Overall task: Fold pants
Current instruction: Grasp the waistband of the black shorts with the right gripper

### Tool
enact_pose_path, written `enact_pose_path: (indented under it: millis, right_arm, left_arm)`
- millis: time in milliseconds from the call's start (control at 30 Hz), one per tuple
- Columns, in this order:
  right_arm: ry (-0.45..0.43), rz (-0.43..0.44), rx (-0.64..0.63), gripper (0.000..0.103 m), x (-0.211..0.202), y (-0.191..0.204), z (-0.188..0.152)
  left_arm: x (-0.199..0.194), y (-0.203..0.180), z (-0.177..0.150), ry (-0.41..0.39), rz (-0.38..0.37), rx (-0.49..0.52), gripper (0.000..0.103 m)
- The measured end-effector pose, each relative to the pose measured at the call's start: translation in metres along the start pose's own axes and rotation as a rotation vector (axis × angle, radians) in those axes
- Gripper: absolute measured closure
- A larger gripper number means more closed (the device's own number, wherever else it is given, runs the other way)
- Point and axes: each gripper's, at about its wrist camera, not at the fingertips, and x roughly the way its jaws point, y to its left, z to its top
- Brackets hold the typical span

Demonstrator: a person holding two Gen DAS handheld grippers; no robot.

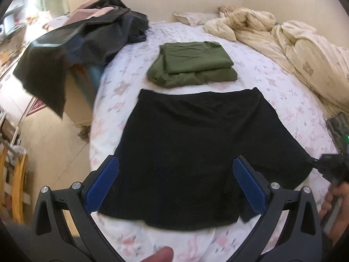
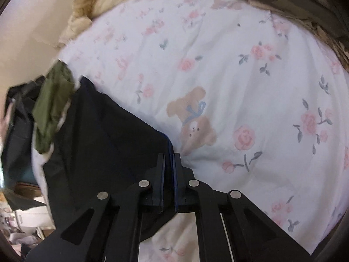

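lying flat across the middle of a bed sheet (image 1: pixel 272 91) printed with pink roses and small bears are the black pants (image 1: pixel 196 152), already partly folded into a broad dark panel. a folded olive green garment (image 1: pixel 194 65) is sitting just beyond them, and a rumpled cream duvet (image 1: pixel 283 37) is bunching along the far right by the pale wall. dark clothes (image 1: pixel 87 37) are draping over the bed's left edge above a tiled floor. the left gripper (image 1: pixel 174 187) is hovering over the near part of the pants with its blue pads spread wide, holding nothing. the right gripper (image 2: pixel 169 168) is pinching the pants' right edge (image 2: pixel 109 148), jaws closed on the fabric.
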Motion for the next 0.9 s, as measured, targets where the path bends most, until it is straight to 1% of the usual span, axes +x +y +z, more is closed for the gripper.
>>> enact_pose_path:
  millis: [33,133,167,200,267,300,367,433,467,500,533,600,633,667,700,733,767,800,867,900]
  right_arm:
    - [-0.017,0.034,-0.010,0.097,-0.010,0.004,0.000]
    - [-0.058,0.117,-0.040,0.098,-0.038,0.014,-0.002]
    - [-0.064,0.136,-0.049,0.098,-0.044,0.016,-0.004]
    - [-0.069,0.154,-0.059,0.097,-0.050,0.019,-0.007]
    - [-0.074,0.189,-0.078,0.098,-0.057,0.026,-0.010]
    - [-0.068,0.202,-0.084,0.098,-0.057,0.029,-0.009]
    - [-0.063,0.225,-0.092,0.098,-0.059,0.034,-0.012]
    - [-0.051,0.249,-0.090,0.098,-0.057,0.037,-0.016]
    - [-0.044,0.258,-0.096,0.098,-0.056,0.039,-0.017]
    - [-0.040,0.263,-0.101,0.098,-0.056,0.040,-0.018]
    - [-0.034,0.270,-0.103,0.098,-0.056,0.039,-0.017]
    - [-0.023,0.293,-0.107,0.098,-0.056,0.043,-0.020]
    - [-0.003,0.312,-0.112,0.098,-0.055,0.046,-0.022]
    - [0.016,0.327,-0.115,0.098,-0.053,0.049,-0.025]
    - [0.028,0.333,-0.123,0.098,-0.051,0.050,-0.027]
    - [0.043,0.337,-0.142,0.098,-0.050,0.053,-0.031]
    - [0.050,0.340,-0.148,0.098,-0.049,0.055,-0.034]
    - [0.061,0.347,-0.149,0.098,-0.048,0.056,-0.036]
    - [0.081,0.358,-0.158,0.098,-0.044,0.060,-0.042]
    - [0.086,0.360,-0.163,0.098,-0.044,0.062,-0.043]
  left_arm:
    - [0.008,-0.006,0.011,0.018,-0.005,0.004,0.000]
    - [0.040,-0.030,0.050,0.103,-0.048,-0.001,0.000]
    - [0.055,-0.042,0.065,0.145,-0.067,0.000,0.000]
    - [0.073,-0.058,0.078,0.216,-0.108,0.012,0.000]
    - [0.100,-0.084,0.099,0.302,-0.178,0.024,0.001]
    - [0.109,-0.094,0.109,0.320,-0.192,0.013,0.001]
    - [0.136,-0.125,0.131,0.393,-0.208,0.004,0.002]
    - [0.161,-0.162,0.147,0.456,-0.236,0.042,0.002]
    - [0.169,-0.177,0.152,0.461,-0.231,0.067,0.007]
    - [0.176,-0.191,0.157,0.455,-0.217,0.084,0.008]
    - [0.186,-0.210,0.162,0.452,-0.206,0.109,0.008]
    - [0.201,-0.234,0.165,0.453,-0.214,0.145,0.008]
    - [0.213,-0.249,0.164,0.470,-0.224,0.187,0.008]
    - [0.222,-0.257,0.163,0.488,-0.215,0.221,0.008]
    - [0.234,-0.265,0.162,0.502,-0.185,0.252,0.008]
    - [0.247,-0.270,0.160,0.517,-0.151,0.265,0.008]
    - [0.254,-0.272,0.159,0.528,-0.145,0.262,0.008]
    - [0.259,-0.272,0.159,0.534,-0.151,0.251,0.011]
    - [0.271,-0.272,0.157,0.555,-0.184,0.222,0.012]
    - [0.276,-0.273,0.156,0.567,-0.185,0.229,0.017]
